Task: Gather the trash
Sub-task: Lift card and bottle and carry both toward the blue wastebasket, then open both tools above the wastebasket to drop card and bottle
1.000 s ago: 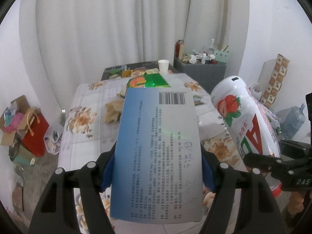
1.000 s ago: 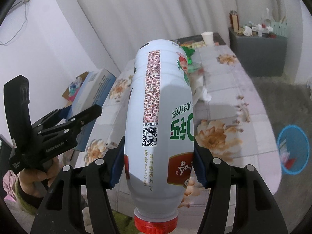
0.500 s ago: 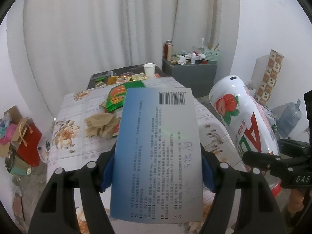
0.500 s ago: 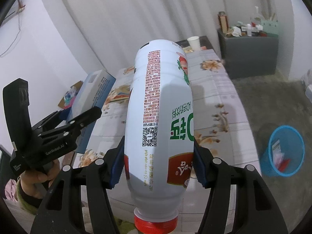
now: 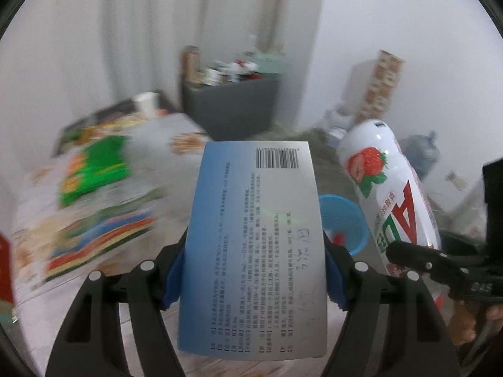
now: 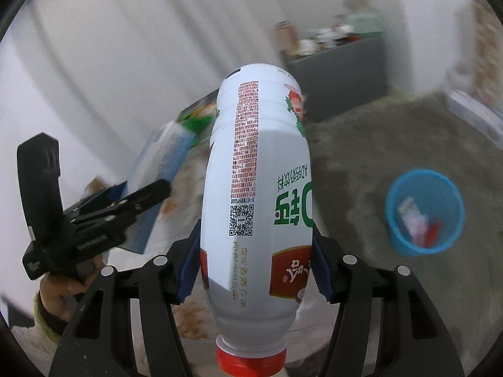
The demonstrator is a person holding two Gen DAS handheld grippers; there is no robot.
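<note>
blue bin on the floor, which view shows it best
The right wrist view: the blue bin sits unobstructed on the grey floor, its whole rim and the scraps inside visible. In the left wrist view the bin is only partly seen, hidden behind the blue box and the white bottle.

Both tools are matte black plastic: the left gripper (image 5: 254, 270) and the right gripper (image 6: 256, 270) each have two broad, slotted arms, silver screw heads at the joints and blue pads (image 5: 171, 278) inside the fingers. Seen side-on, each black body carries small pale lettering. The hand (image 6: 58, 295) under the left tool wears an olive-green knitted cuff (image 6: 41, 322)
</note>
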